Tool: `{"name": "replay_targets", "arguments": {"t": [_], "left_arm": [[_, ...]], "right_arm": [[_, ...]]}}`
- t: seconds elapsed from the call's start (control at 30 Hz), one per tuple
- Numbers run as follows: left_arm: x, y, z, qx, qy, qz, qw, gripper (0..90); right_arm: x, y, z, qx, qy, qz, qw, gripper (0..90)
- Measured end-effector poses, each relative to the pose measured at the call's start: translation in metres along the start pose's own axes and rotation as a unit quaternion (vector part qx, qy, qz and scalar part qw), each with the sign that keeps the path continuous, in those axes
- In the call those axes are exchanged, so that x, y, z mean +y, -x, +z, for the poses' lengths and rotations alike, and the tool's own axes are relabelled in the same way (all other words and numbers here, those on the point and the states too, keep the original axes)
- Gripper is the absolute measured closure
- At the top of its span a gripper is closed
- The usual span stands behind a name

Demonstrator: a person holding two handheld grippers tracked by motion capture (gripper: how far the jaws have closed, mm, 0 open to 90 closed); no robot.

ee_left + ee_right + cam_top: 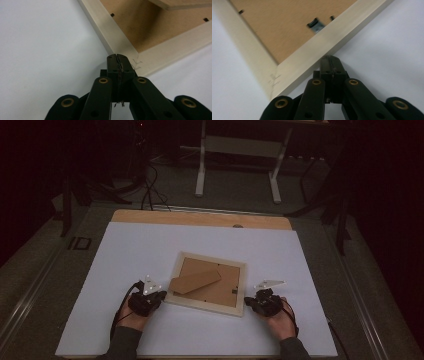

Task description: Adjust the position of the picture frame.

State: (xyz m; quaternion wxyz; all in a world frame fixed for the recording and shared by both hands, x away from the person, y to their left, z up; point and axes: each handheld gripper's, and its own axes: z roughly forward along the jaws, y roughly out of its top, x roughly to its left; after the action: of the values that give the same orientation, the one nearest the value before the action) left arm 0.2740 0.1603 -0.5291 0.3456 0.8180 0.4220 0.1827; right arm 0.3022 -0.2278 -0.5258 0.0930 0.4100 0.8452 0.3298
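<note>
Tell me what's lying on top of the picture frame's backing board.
A brown easel stand lies slanted across the backing board of the face-down picture frame. Whatever is beneath the stand is covered.

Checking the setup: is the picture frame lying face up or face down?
Face down: the picture frame shows its brown backing board and stand flap upward.

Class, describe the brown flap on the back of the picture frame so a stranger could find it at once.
On the white table a pale wooden picture frame lies face down between the two grippers. Across its brown backing board lies the stand flap, a slanted, tapered cardboard strip overlapping the frame's left edge.
</note>
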Motion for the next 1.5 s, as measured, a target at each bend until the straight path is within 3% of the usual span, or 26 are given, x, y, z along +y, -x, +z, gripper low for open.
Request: {"name": "replay_targets", "arguments": {"t": [0.23, 0.37, 0.73, 1.1, 1.3, 1.5], "left_arm": [[-0.002, 0.001, -0.004, -0.005, -0.009, 0.005, 0.9999, 89.3], [-0.004, 0.001, -0.006, -0.01, -0.012, 0.003, 0.9999, 88.3], [-0.01, 0.004, -0.013, -0.054, -0.03, 0.044, 0.9971, 86.1], [-0.009, 0.006, -0.009, -0.037, -0.034, 0.039, 0.998, 87.4], [-0.01, 0.002, -0.01, -0.03, -0.032, 0.037, 0.9984, 86.6], [-0.013, -0.011, -0.015, -0.011, -0.024, 0.011, 0.9996, 86.9]], "right_arm": [[-0.005, -0.007, -0.006, 0.021, -0.021, -0.019, 0.9994, 90.0], [-0.005, -0.008, -0.007, 0.024, -0.025, -0.018, 0.9992, 90.0], [-0.005, -0.009, -0.007, 0.032, -0.029, -0.018, 0.9989, 90.0], [-0.001, -0.01, -0.003, 0.038, -0.027, -0.015, 0.9988, 90.0], [0.002, -0.012, -0.002, 0.025, -0.026, -0.013, 0.9993, 90.0], [0.004, -0.021, -0.016, 0.04, -0.015, -0.026, 0.9987, 90.0]]}}
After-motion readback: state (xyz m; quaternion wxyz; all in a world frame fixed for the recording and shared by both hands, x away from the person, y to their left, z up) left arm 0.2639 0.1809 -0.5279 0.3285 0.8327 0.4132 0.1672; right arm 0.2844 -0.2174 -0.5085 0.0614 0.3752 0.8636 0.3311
